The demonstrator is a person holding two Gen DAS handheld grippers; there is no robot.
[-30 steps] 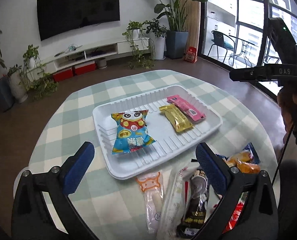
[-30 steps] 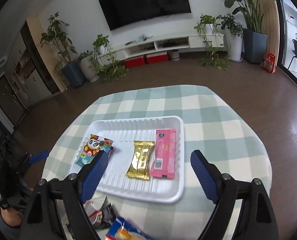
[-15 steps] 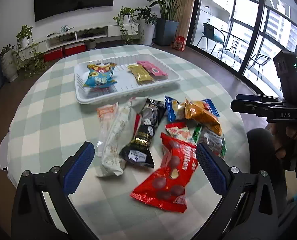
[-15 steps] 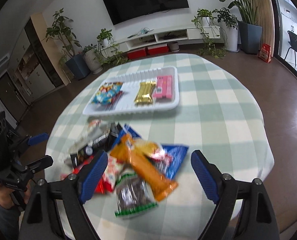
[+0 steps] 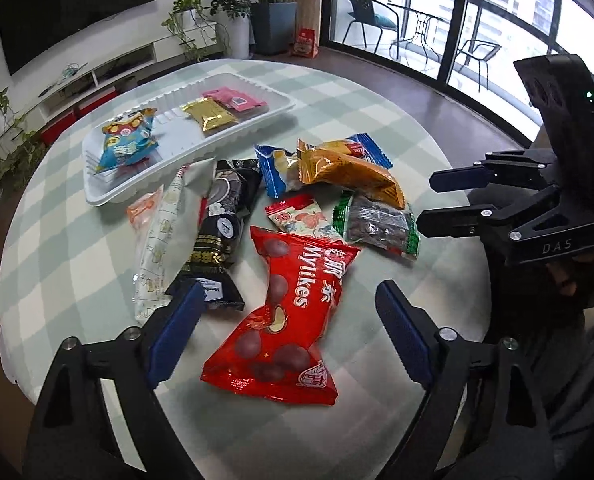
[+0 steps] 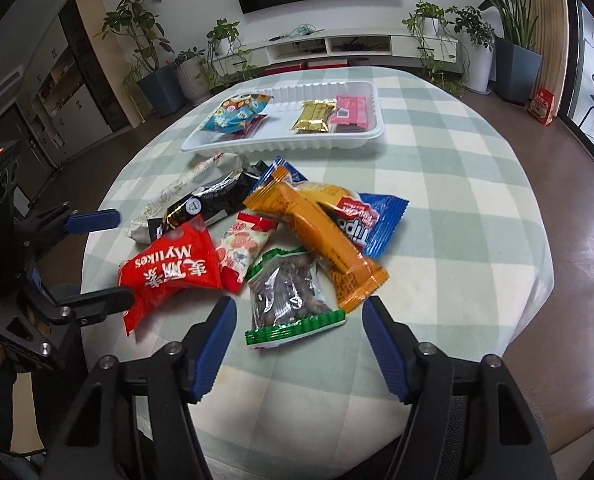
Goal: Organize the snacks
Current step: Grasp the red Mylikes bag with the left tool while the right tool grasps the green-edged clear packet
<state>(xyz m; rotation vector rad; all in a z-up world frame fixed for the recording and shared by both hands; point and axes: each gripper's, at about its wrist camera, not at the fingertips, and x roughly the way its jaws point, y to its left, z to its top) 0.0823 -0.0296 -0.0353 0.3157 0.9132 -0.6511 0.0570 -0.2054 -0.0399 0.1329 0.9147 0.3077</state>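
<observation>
Snacks lie heaped on the checked tablecloth (image 5: 57, 240): from the left, a pale long sachet (image 5: 161, 236), a black packet (image 5: 221, 232), the red Mylikes bag (image 5: 285, 316), a green-edged nut pack (image 6: 289, 292). Behind, the white tray (image 5: 109, 196) holds three. The left gripper (image 5: 285, 332) and right gripper (image 6: 297, 340) both gape wide, empty.
</observation>
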